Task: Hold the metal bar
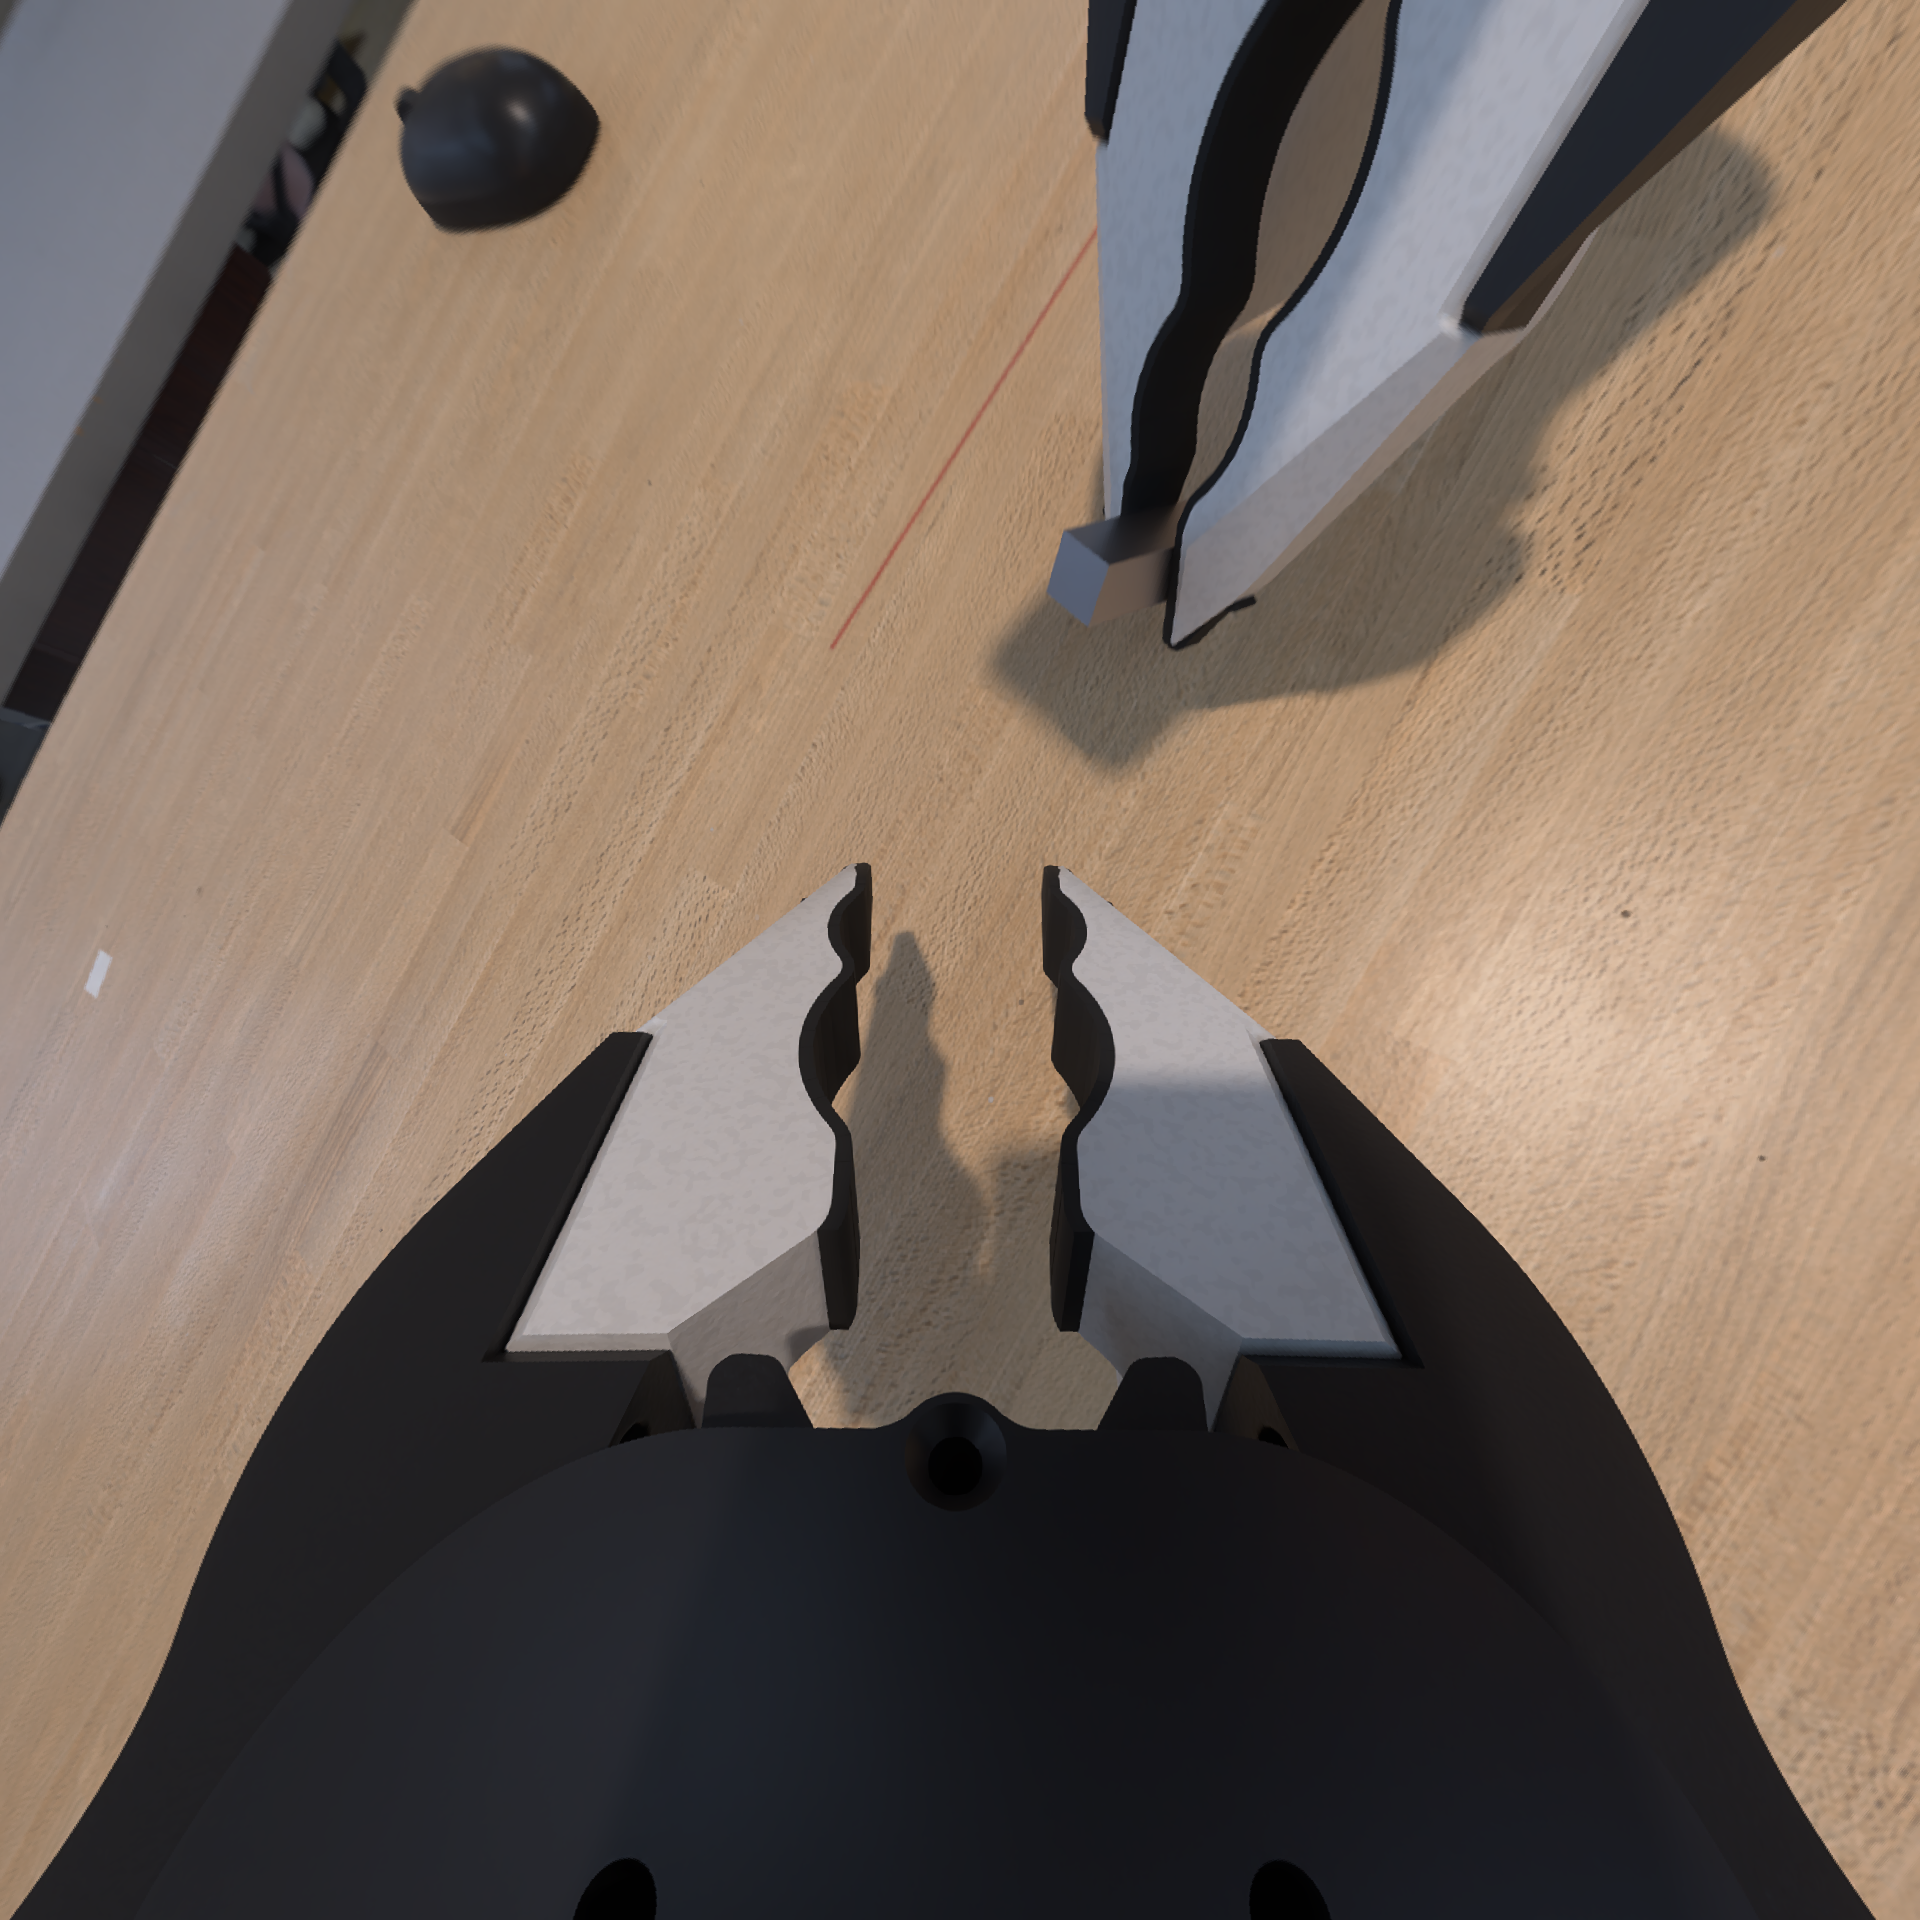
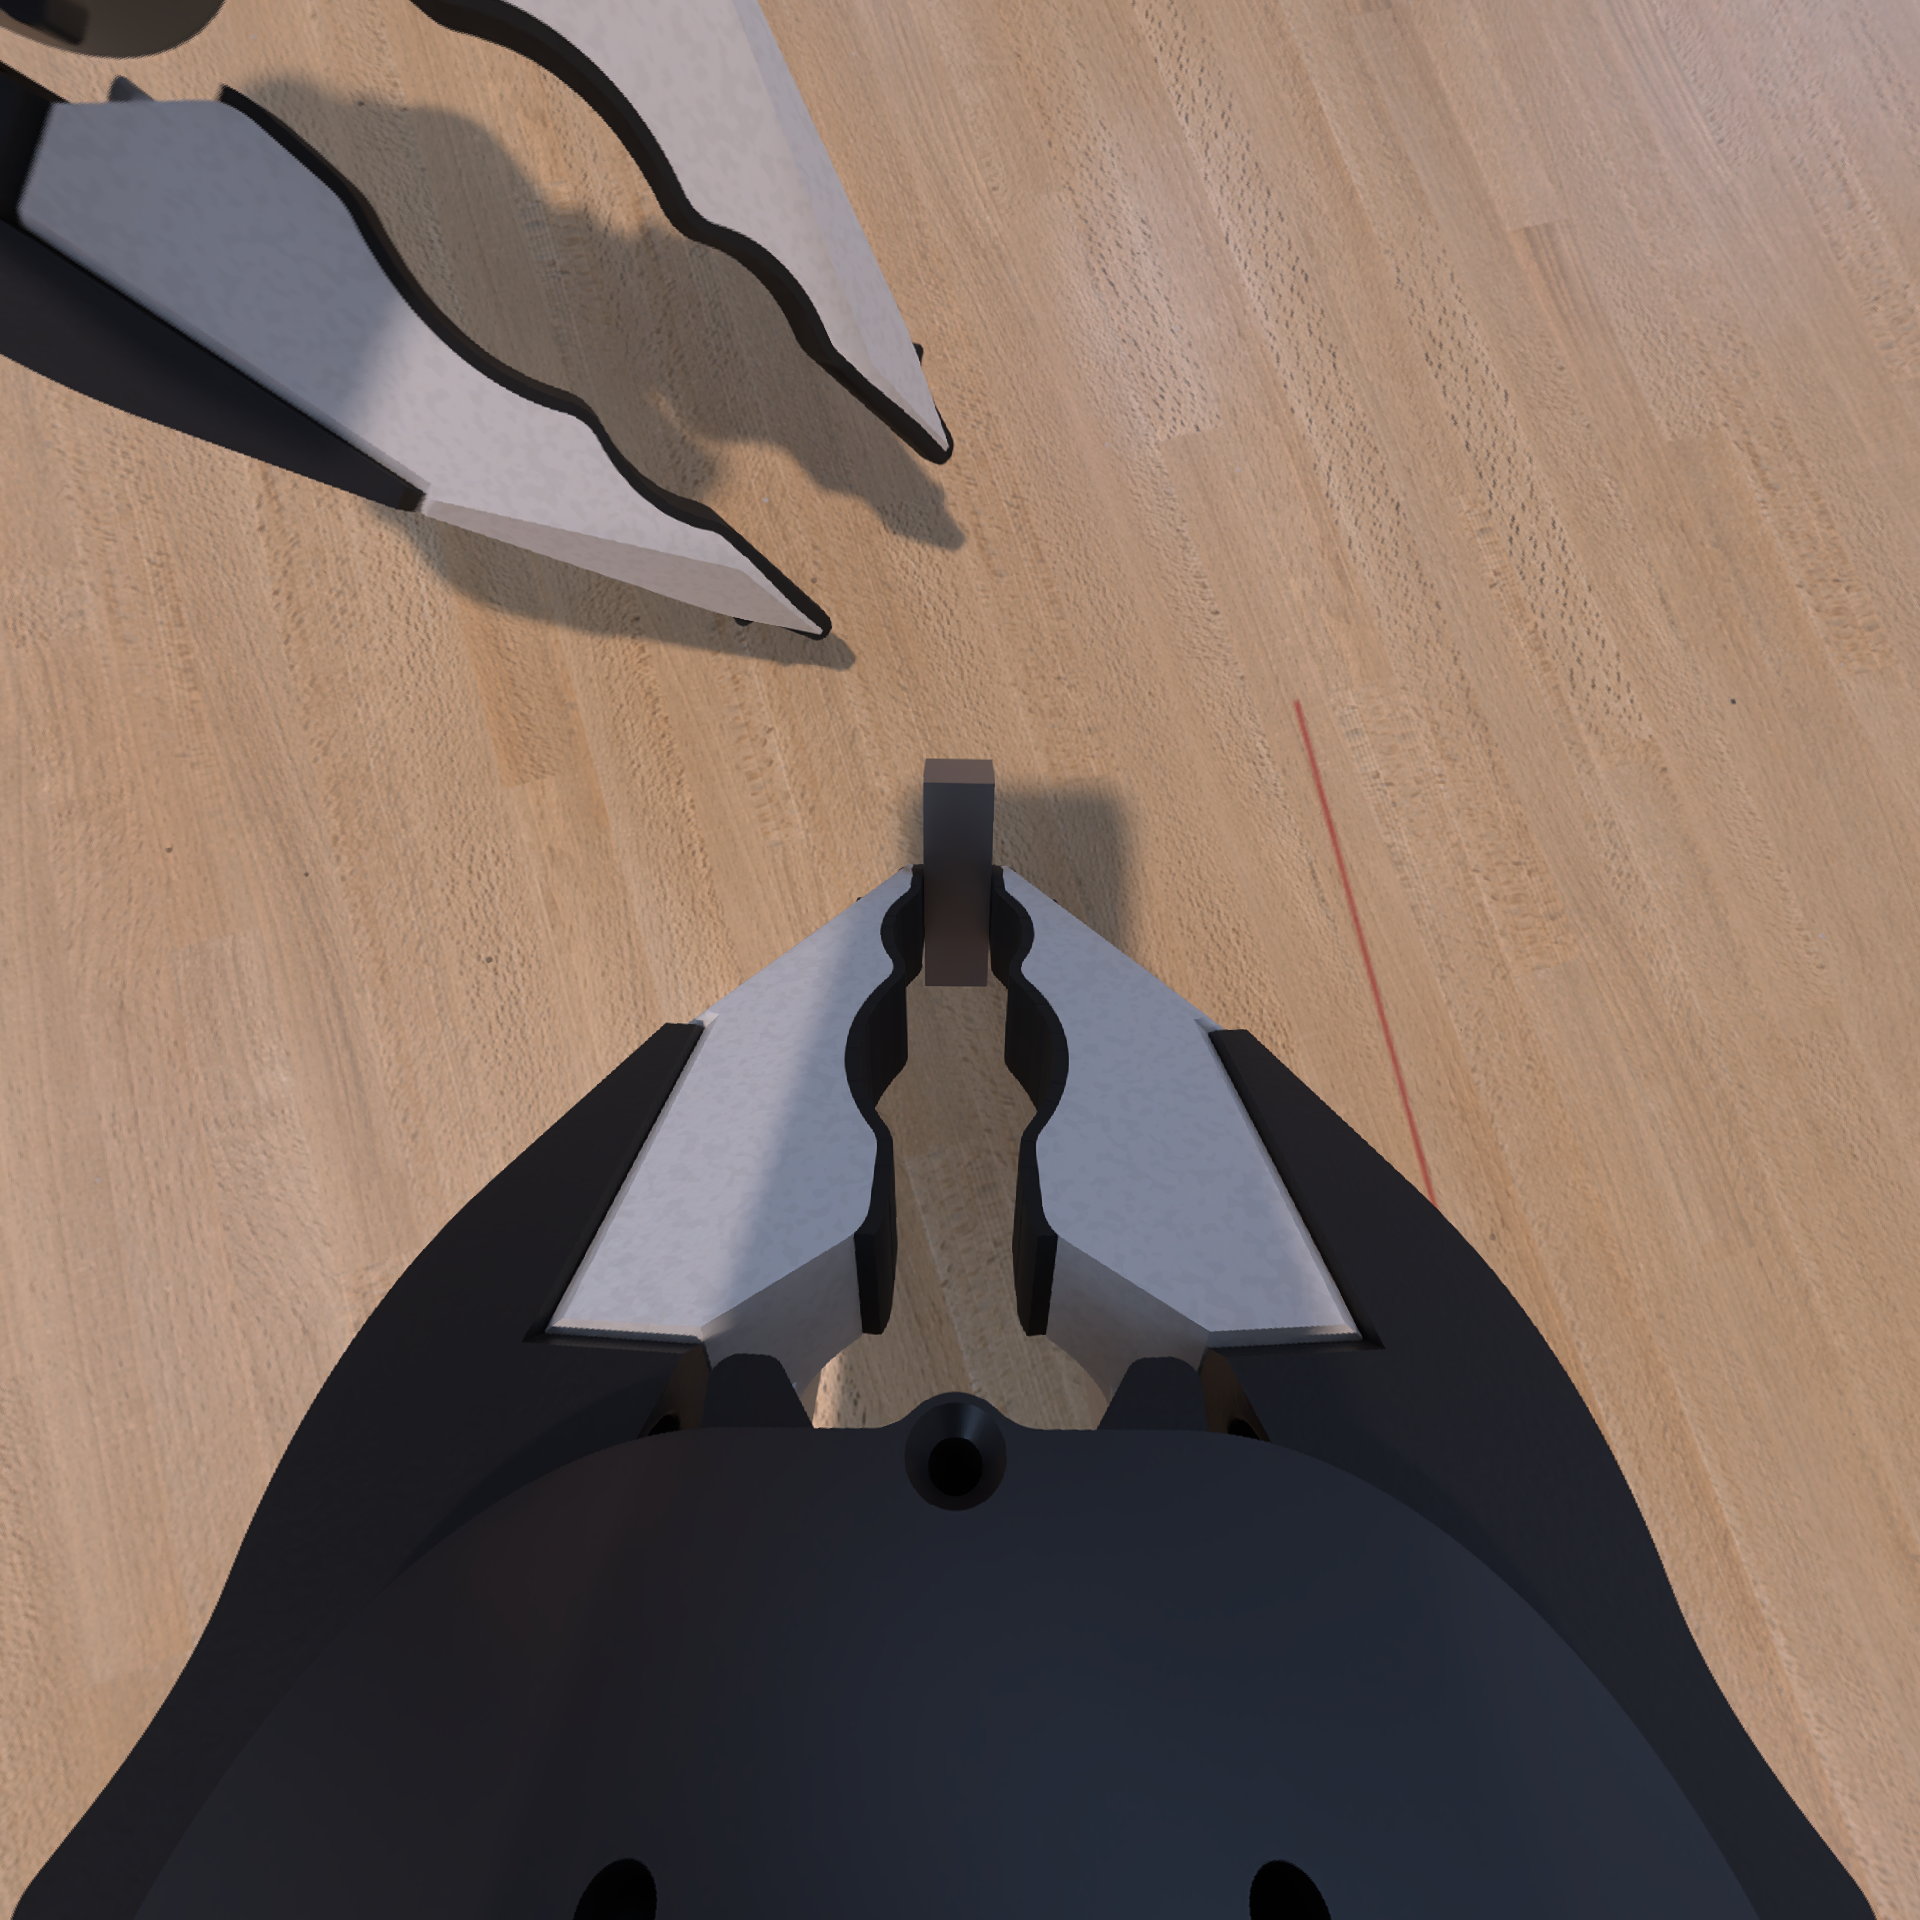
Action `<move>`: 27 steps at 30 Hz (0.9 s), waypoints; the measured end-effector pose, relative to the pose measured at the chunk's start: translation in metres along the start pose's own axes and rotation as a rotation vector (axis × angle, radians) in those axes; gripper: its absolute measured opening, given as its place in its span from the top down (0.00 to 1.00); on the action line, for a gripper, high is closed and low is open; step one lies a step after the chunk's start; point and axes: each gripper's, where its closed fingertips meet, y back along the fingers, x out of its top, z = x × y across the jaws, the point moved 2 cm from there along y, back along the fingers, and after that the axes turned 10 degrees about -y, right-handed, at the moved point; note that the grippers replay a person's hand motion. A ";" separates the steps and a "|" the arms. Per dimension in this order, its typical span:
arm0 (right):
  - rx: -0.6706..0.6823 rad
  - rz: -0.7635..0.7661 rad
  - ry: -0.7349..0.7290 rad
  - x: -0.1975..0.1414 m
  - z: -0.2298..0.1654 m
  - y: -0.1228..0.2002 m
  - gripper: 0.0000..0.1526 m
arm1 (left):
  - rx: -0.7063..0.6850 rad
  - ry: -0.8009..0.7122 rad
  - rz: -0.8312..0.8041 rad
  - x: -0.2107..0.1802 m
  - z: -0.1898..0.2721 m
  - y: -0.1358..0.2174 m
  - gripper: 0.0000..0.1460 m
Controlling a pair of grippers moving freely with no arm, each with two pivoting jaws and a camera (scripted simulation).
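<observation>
Best kept steady: right gripper clamped on the metal bar right at the fingertips, so any twist or shake risks slipping the short bite. Worth holding level above the wooden table, no squeezing harder, no regrasp unless the bar starts to slide. Left gripper parted, nothing between the fingers, only bare wood below; better kept well apart from the held bar, or brought in only for a second grip on the free end.

Bar: small, dark grey, square in section, pinched between the two tips of the right fingers, free end jutting forward past them. Long axis running along the fingers, pointing straight ahead and away from the palm. Full length impossible to tell.
</observation>
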 end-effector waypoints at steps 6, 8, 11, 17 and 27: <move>-0.001 0.011 0.000 0.003 0.000 0.001 0.93 | -0.042 -0.025 -0.057 -0.001 0.000 -0.009 0.79; -0.001 0.013 -0.001 0.003 0.000 0.002 0.93 | -0.052 -0.027 -0.027 0.005 -0.001 -0.006 0.79; 0.002 0.015 0.003 0.005 0.000 0.001 0.93 | -0.060 -0.027 0.010 0.010 -0.001 -0.001 0.77; 0.011 0.024 0.024 0.011 -0.004 -0.002 0.93 | -0.049 -0.076 0.032 0.013 0.001 0.003 0.77; 0.010 0.013 0.059 0.017 -0.009 -0.006 0.93 | -0.001 -0.176 0.057 0.023 0.006 0.005 0.79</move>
